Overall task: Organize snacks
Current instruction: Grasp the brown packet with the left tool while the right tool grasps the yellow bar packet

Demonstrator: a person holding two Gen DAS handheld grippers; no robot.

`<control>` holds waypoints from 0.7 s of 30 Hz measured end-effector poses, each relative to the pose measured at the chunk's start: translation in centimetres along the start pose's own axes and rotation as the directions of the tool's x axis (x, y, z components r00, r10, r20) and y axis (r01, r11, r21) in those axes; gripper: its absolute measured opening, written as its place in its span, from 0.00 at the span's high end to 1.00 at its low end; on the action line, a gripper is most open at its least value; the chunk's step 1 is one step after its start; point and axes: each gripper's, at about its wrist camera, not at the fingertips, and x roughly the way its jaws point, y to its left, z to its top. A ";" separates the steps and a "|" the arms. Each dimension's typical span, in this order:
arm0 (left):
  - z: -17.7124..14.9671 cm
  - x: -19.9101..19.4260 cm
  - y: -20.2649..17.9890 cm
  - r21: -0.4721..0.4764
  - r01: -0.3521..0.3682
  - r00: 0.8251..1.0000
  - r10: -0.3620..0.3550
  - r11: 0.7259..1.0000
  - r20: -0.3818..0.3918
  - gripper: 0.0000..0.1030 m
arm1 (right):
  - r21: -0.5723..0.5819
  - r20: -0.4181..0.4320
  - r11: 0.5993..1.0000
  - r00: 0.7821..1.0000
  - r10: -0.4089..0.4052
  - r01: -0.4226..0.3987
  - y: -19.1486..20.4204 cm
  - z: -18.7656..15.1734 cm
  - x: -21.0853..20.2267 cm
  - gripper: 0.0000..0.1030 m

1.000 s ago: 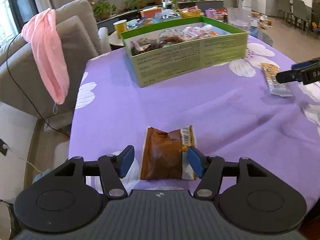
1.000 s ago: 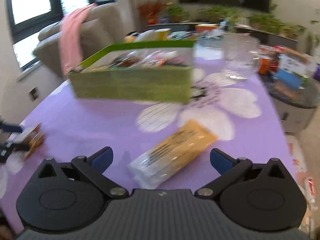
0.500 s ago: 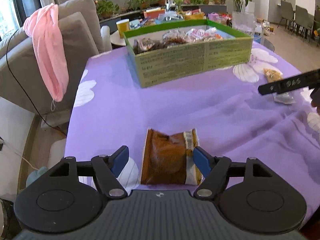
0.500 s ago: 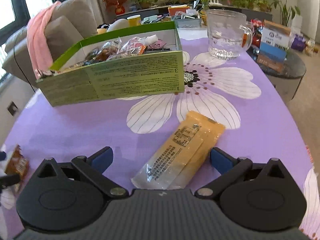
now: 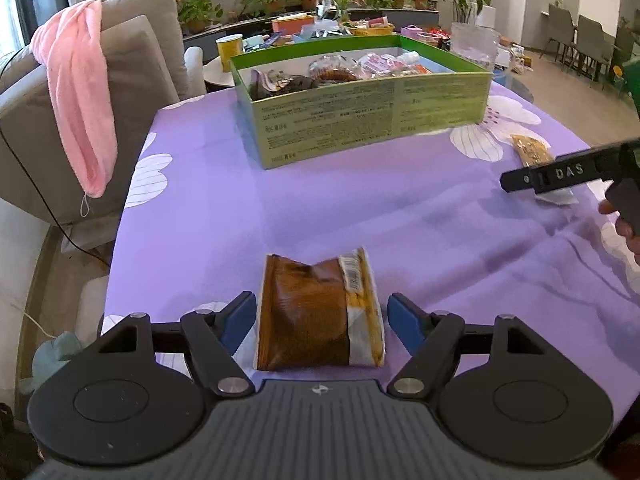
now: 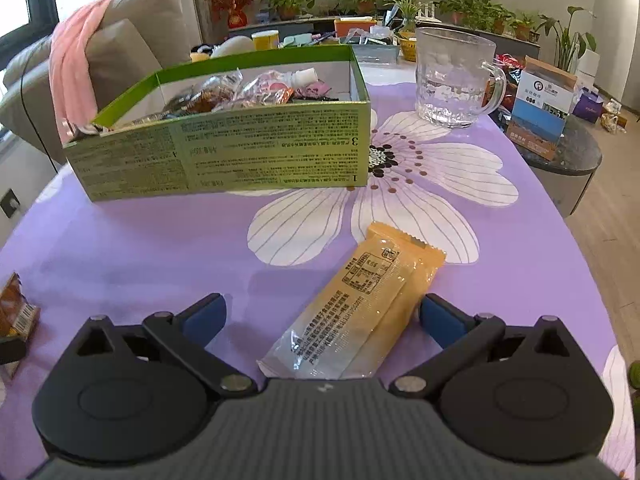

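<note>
Straddling the brown packet point(image 5: 316, 312), the left hand-held gripper point(image 5: 322, 318) gapes (right hand-held gripper point(image 6: 320, 318) likewise, around the yellow bar point(image 6: 360, 308)).

Brown snack packet point(image 6: 16, 312) — cut by left edge

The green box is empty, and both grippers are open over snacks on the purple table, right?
Not quite. The green box already holds wrapped snacks, as the right wrist view shows. The rest is right: the left gripper and right gripper are open over snacks.
</note>
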 end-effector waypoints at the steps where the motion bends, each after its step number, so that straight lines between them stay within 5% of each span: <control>1: -0.1 -0.1 -0.1 0.008 -0.002 1.000 0.002 1.000 0.003 0.32 | 0.002 0.002 1.000 1.000 -0.004 0.004 0.0 0.0 0.0 0.00; 12: -0.2 0.8 0.9 -0.078 0.035 0.999 -0.037 0.996 -0.017 0.39 | -0.015 0.009 0.999 1.000 -0.028 0.028 0.3 -0.4 -0.2 0.00; 14: -0.1 0.6 1.3 -0.101 0.056 0.998 -0.057 0.993 -0.001 0.51 | -0.014 0.032 0.999 0.999 -0.032 0.033 0.3 -0.4 -0.7 0.15; 15: 0.0 0.5 1.5 -0.112 0.066 0.998 -0.066 0.992 0.002 0.53 | -0.009 0.042 0.999 0.999 -0.031 0.032 0.2 -0.3 -1.0 0.36; 21: 0.2 0.1 1.6 -0.126 0.070 0.998 -0.068 0.990 0.019 0.57 | 0.058 0.054 0.998 0.998 0.034 -0.037 -0.8 0.0 -1.9 0.47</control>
